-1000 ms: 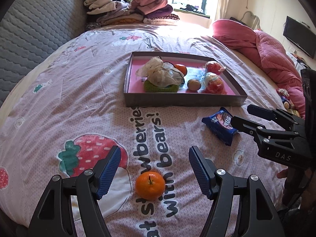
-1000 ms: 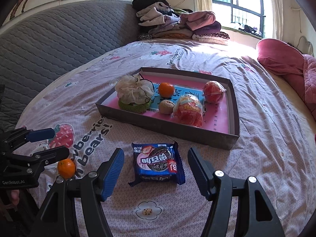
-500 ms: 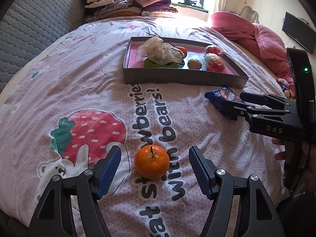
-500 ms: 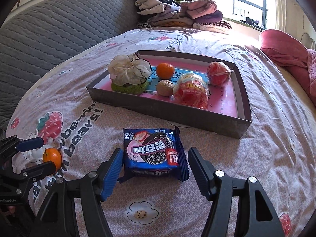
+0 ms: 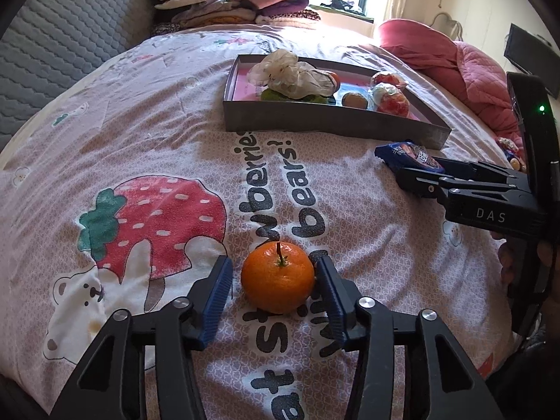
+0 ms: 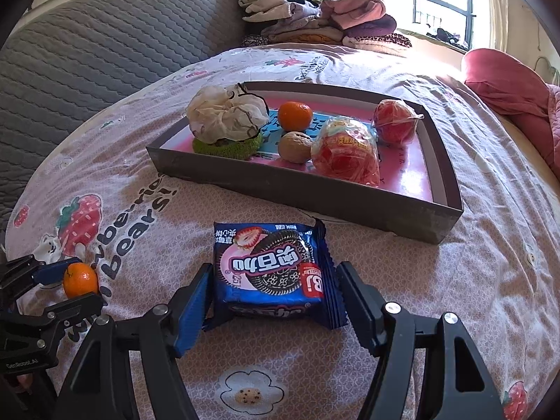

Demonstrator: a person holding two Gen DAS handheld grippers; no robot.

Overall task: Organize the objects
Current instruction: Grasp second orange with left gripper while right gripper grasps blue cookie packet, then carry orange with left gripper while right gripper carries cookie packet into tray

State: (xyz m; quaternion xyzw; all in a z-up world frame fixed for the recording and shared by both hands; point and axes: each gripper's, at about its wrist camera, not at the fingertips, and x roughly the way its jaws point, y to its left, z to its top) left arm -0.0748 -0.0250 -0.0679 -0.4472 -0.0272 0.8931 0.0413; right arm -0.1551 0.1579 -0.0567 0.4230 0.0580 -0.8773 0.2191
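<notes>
An orange tangerine lies on the bedspread between the fingers of my left gripper. The jaws have narrowed around it; the right pad touches it and a small gap shows at the left pad. It also shows in the right wrist view. A blue cookie packet lies between the fingers of my right gripper, which is open and straddles it; the packet also shows in the left wrist view. The grey tray holds another tangerine, a walnut, two wrapped red snacks and a cloth bundle.
The pink printed bedspread covers the bed. Folded clothes are stacked at the far end. A pink quilt lies to the right. A grey quilted headboard rises on the left.
Both grippers moved forward and lower over their objects. The left jaws closed in around the tangerine. The right jaws now straddle the cookie packet.
</notes>
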